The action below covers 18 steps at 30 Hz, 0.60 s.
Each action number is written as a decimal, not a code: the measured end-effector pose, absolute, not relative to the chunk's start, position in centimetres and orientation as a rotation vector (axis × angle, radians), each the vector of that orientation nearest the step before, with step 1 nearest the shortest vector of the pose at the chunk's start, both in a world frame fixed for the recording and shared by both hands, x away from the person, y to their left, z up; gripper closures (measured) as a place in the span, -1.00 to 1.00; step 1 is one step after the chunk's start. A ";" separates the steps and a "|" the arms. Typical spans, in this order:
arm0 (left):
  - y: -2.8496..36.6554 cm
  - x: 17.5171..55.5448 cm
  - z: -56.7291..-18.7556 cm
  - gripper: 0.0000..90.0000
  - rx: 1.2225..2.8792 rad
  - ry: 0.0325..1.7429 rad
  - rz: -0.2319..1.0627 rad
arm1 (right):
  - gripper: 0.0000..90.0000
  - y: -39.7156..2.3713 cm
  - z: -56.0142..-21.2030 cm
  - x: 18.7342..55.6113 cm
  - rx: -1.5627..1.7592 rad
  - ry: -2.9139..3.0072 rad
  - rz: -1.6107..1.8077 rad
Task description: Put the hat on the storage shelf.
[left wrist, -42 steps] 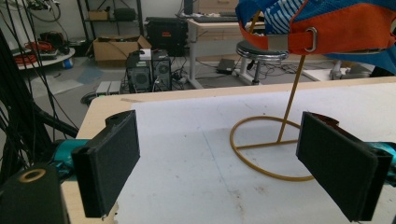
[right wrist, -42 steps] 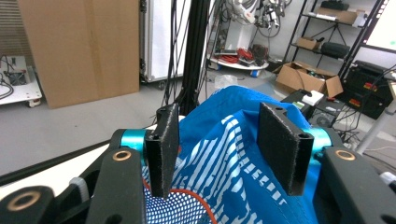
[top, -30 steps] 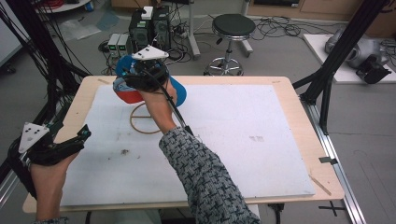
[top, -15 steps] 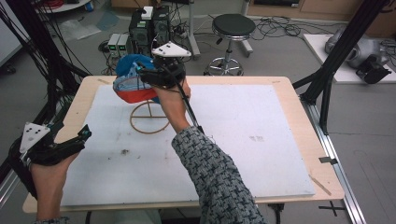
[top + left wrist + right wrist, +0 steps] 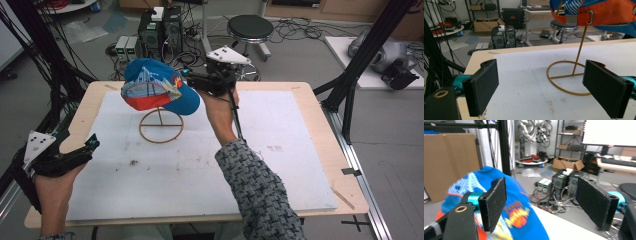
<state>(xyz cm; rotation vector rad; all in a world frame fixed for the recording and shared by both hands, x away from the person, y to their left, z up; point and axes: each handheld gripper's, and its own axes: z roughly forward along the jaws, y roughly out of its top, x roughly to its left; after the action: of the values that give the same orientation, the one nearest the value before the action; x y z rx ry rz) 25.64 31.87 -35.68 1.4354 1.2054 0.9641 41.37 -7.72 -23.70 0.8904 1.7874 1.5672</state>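
Blue cap (image 5: 160,90) sits atop wire stand (image 5: 161,126) | right hand-held gripper (image 5: 192,79) just beside cap's brim, jaws just been opening, nothing between | left hand-held gripper (image 5: 90,146) released, idle near stand | step: release done; next: retreat clear.

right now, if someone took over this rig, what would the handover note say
Right gripper: open, nothing between the jaws; they have just been opening. It sits right beside the cap's brim, at the far side of the table.
Left gripper: open and empty, low at the near left of the white mat.
Cap: blue and red, hanging on the gold wire stand, whose ring base rests on the mat.
Done: cap looks placed on the stand and released.
Left: probably just clear the right hand and check the cap sits steady.
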 end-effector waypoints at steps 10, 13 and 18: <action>31.3 25.9 -35.9 -0.70 1.454 1.201 0.956 | -0.49 -15.6 -24.9 39.5 0.973 1.707 1.514; 31.1 25.9 -35.9 -0.70 1.464 1.195 0.958 | -0.50 -17.7 -25.8 38.7 0.999 1.686 1.496; 31.0 25.9 -35.9 -0.70 1.468 1.195 0.960 | -0.51 -21.0 -27.7 37.1 1.043 1.654 1.482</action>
<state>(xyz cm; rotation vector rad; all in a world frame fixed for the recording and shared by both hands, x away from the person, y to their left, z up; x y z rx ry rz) 25.93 30.98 -35.94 1.4676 1.1953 0.9602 37.13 -21.00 -27.71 1.0435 1.6536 1.4822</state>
